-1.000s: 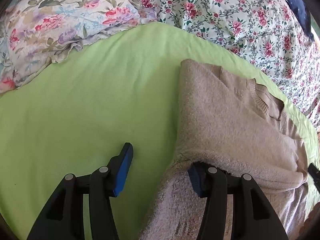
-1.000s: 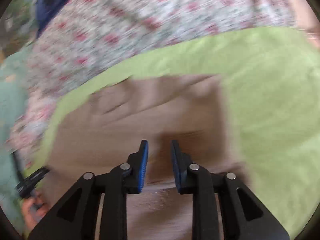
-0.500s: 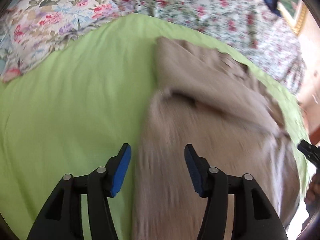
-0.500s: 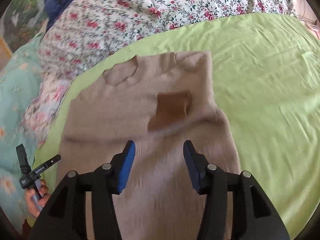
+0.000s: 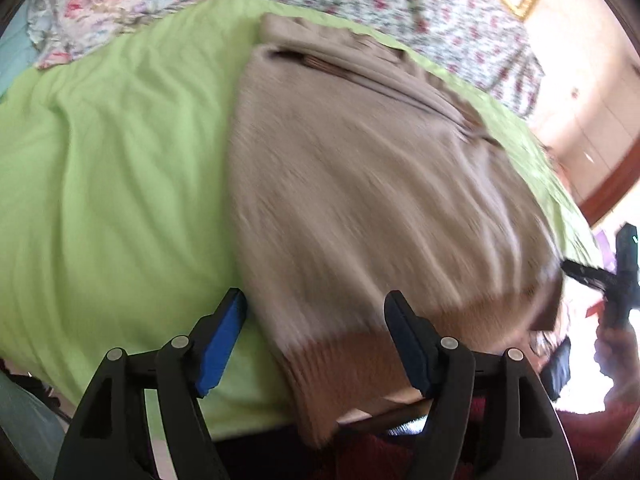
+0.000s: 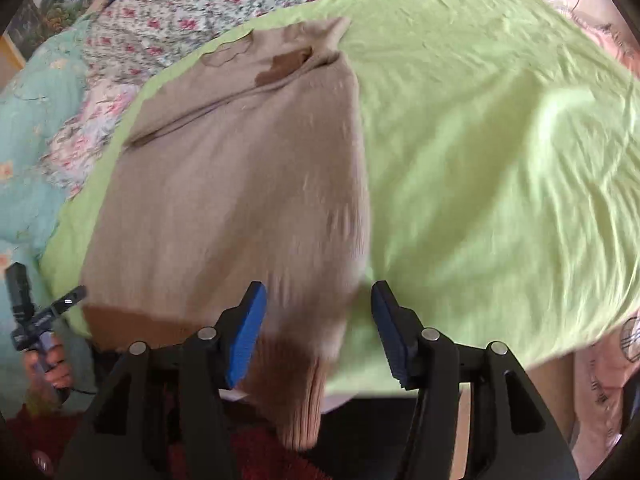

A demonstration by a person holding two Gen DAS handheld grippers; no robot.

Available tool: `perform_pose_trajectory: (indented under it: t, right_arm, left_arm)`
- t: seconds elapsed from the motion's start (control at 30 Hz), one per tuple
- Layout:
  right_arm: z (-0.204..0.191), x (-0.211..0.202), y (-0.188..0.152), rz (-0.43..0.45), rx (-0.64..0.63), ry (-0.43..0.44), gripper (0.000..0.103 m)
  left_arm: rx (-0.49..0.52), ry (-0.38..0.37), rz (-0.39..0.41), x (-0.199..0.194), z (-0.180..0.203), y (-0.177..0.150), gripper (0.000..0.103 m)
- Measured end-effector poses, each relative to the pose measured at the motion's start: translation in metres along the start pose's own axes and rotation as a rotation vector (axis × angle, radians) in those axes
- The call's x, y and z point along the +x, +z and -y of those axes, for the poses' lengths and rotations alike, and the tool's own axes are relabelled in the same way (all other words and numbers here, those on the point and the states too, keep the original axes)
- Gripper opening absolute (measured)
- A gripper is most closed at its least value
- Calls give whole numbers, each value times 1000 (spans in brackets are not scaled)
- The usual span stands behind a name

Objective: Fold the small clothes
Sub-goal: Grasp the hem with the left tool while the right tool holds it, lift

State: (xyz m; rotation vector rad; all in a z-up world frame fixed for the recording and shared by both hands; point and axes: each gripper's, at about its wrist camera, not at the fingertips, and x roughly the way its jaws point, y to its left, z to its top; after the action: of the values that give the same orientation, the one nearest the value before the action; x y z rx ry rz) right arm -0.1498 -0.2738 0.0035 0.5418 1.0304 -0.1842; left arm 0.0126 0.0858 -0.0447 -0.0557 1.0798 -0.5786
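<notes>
Both grippers, left gripper [image 5: 316, 344] and right gripper [image 6: 318, 330], are opening, empty, above the beige sweater's [image 6: 240, 184] ribbed hem [image 5: 360, 364], seemingly positioned to lift it for folding on the green sheet [image 6: 500, 160].

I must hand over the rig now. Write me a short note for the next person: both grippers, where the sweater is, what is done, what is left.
Left gripper: jaws opening, pads not pressing; sweater's brown ribbed hem lies between them.
Right gripper: jaws opening, nothing gripped, over the hem corner.
Beige sweater: on the green sheet, neckline at the far end, hem hanging over the near bed edge.
Done: sleeves appear folded in, making a long strip.
Left: likely grip the hem corners and fold it toward the neckline.
</notes>
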Motion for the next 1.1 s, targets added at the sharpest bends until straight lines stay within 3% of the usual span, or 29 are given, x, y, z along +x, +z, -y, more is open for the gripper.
perform_pose_trajectory:
  t: [0.17,0.27,0.37,0.4,0.43,0.5,0.57,0.6,0.63,0.83,0.93,1.1]
  right_arm:
    - [8,2,-12,-28,-37,105,56]
    - [12,5,-18,-39,-59,175,56]
    - [17,6,-24,-40,-65,220,56]
    - [20,6,-26,-38,-60,234,56]
    - [20,7,-28,-37,-53,244,53]
    - [22,11,-31,-44,-33,247,42]
    - [22,16,-35,-56,-26,239,17]
    - [22,18,-38,-64,-27,230,10]
    - [22,18,-40,-64,-22,237,10]
    - [25,-10,-37,25,18,335,9]
    - [22,-35,-20,113,28,413,9]
    - [9,-63,17,237,10,471,8]
  left_arm:
    - [64,-85,-38,-2,8,-21,71]
    - [74,-97,-44,-2,8,-26,70]
    - [59,-106,-45,-2,4,-24,60]
    - [54,-107,-43,-1,2,-21,50]
    - [46,-114,-44,0,1,-19,40]
    - [32,-128,-50,2,-3,-18,33]
    - [41,-117,-47,3,-3,-18,27]
    - [49,-108,-44,2,-3,-18,17]
    - [51,-105,-44,2,-3,-18,10]
    - [56,-127,26,-24,1,-14,6]
    - [54,-158,102,-46,6,-2,6]
    - [51,-170,219,-74,15,34,6]
